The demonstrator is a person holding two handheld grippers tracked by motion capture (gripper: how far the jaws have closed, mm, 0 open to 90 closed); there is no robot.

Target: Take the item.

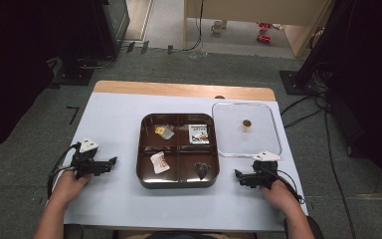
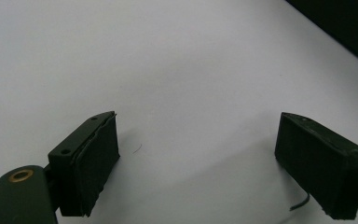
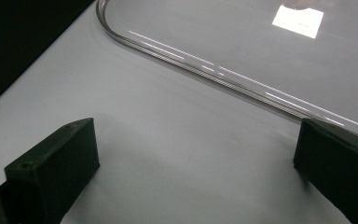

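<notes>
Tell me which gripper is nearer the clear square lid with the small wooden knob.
Right. The right gripper sits just below the clear square lid; the left gripper rests beyond the dark brown tray.

Lid [image 1: 247, 128] right of tray [image 1: 178, 182].

Left claw [image 1: 110, 162] and right claw [image 1: 238, 175] low, jaws wide apart, pointing inward.

The clear lid [image 3: 242, 51] is running off the right gripper view at twelve and three o'clock; the packets [image 1: 199, 134] in the tray [image 1: 178, 182] are staying too small to read.
</notes>
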